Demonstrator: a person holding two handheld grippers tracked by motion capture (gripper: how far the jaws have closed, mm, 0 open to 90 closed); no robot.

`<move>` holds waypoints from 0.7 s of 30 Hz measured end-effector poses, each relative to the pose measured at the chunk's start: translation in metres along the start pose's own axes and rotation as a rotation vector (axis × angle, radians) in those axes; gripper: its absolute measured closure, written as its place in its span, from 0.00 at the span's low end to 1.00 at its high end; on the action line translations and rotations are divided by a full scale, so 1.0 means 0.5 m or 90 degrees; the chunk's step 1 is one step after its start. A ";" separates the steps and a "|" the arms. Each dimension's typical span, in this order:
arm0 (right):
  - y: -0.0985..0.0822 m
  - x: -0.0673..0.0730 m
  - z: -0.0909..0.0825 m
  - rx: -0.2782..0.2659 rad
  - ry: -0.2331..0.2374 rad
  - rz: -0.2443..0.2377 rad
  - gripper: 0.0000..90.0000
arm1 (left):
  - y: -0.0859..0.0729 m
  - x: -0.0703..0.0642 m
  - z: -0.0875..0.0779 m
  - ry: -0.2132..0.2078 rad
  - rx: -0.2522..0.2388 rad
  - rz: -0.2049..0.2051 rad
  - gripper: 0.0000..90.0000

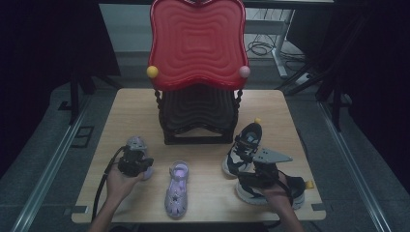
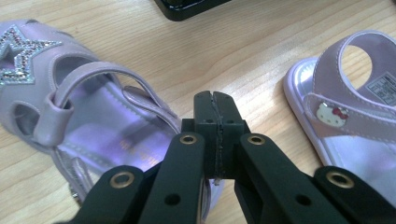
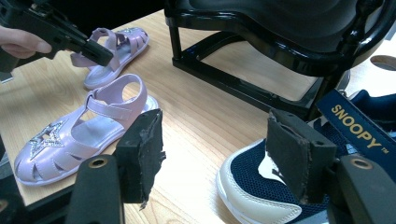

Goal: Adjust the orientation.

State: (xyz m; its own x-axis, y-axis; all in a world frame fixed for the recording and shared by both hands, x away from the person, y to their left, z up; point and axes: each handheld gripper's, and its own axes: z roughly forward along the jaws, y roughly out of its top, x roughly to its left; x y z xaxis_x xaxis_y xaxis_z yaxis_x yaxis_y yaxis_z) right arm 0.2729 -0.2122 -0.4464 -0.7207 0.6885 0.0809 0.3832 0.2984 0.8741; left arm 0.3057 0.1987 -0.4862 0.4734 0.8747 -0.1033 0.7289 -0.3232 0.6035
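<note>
Two lilac sandals lie on the wooden table (image 1: 203,104). My left gripper (image 1: 135,155) (image 2: 215,109) is shut, its pads pressed together just over the heel end of the left sandal (image 1: 138,144) (image 2: 88,126), which bears a glitter star. The other sandal (image 1: 176,189) (image 2: 345,116) (image 3: 79,135) lies to its right. My right gripper (image 1: 255,169) (image 3: 215,158) is open with nothing between its pads. It hovers over a navy and white sneaker (image 1: 270,191), and a second sneaker (image 1: 245,145) (image 3: 252,186) with a Snoopy tab lies beside it.
A black shelf rack (image 1: 198,113) (image 3: 261,56) with a red wavy top tray (image 1: 197,41) stands at the middle back of the table. Bare wood shows between the sandals and the sneakers. Cables lie on the floor beyond the table.
</note>
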 end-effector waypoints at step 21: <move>0.000 -0.005 -0.002 -0.001 -0.004 0.004 0.41 | -0.012 0.039 -0.019 0.001 0.042 0.006 1.00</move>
State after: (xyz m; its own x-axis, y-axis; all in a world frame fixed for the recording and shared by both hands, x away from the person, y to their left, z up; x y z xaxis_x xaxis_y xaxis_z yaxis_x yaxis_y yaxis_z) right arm 0.2739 -0.2146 -0.4460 -0.7144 0.6948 0.0833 0.3870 0.2932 0.8742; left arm 0.3060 0.2211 -0.4845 0.4795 0.8722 -0.0966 0.7554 -0.3543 0.5513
